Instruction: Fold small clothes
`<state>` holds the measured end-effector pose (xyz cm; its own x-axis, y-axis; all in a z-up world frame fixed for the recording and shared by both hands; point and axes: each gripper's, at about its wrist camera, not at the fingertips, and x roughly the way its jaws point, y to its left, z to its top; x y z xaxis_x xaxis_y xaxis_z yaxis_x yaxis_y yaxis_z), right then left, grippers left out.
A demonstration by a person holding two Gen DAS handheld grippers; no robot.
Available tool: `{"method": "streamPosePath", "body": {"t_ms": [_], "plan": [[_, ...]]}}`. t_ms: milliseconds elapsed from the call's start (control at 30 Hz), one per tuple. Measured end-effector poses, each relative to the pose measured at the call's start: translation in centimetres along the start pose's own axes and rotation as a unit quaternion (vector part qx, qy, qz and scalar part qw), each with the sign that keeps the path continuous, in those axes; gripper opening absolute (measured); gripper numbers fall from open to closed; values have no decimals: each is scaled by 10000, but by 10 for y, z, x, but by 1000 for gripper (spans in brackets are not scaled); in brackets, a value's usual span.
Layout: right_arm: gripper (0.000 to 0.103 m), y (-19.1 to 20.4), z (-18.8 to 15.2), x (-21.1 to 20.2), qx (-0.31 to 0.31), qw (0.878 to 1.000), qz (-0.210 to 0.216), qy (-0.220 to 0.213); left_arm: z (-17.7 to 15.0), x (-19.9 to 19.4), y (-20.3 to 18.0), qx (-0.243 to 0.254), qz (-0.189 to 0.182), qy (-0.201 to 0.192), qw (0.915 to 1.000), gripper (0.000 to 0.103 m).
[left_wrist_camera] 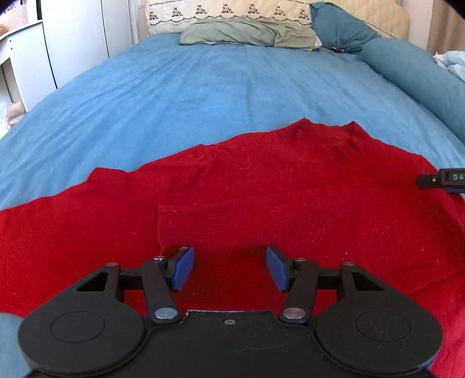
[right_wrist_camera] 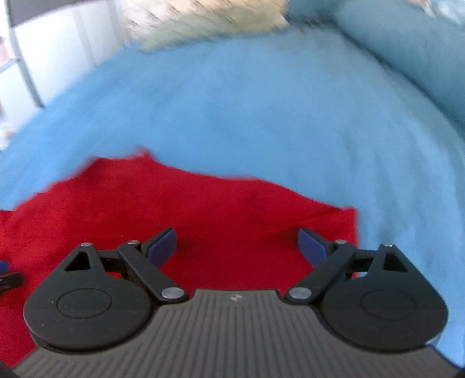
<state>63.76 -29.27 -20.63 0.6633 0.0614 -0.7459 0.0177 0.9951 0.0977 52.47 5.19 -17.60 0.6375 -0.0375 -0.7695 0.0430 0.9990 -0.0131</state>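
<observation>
Blanket, blue and lightly creased, lies bare beyond the far edge of the red sweater all the way to the pillows, leaving wide open room on the bed. At far left in the left wrist view stands white furniture; along the head of the bed, from left to right, sit a cream embroidered pillow, a flat green pillow and a teal pillow, with a teal bolster running down the right side.

The sweater is spread flat on the near part of the bed, fuzzy, with a ribbed cuff folded onto its middle. Its far edge rises to a wavy peak.

The left gripper hangs over the sweater just near the cuff, blue fingers spread, holding nothing. The right gripper, blurred in its own view, hangs over the sweater's right part close to its right edge, fingers spread wide and empty.
</observation>
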Motion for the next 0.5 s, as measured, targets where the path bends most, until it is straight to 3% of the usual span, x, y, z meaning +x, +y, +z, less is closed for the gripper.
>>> {"method": "streamPosePath", "body": {"t_ms": [133, 267, 500], "plan": [[103, -25, 3, 4, 327, 9994, 75, -131, -2, 0, -2, 87, -3, -45, 10000, 61], [103, -15, 13, 0, -99, 9999, -35, -12, 4, -6, 1, 11, 3, 40, 10000, 61], [103, 17, 23, -96, -259, 9980, 174, -546, 22, -74, 26, -325, 208, -269, 9989, 64]]}}
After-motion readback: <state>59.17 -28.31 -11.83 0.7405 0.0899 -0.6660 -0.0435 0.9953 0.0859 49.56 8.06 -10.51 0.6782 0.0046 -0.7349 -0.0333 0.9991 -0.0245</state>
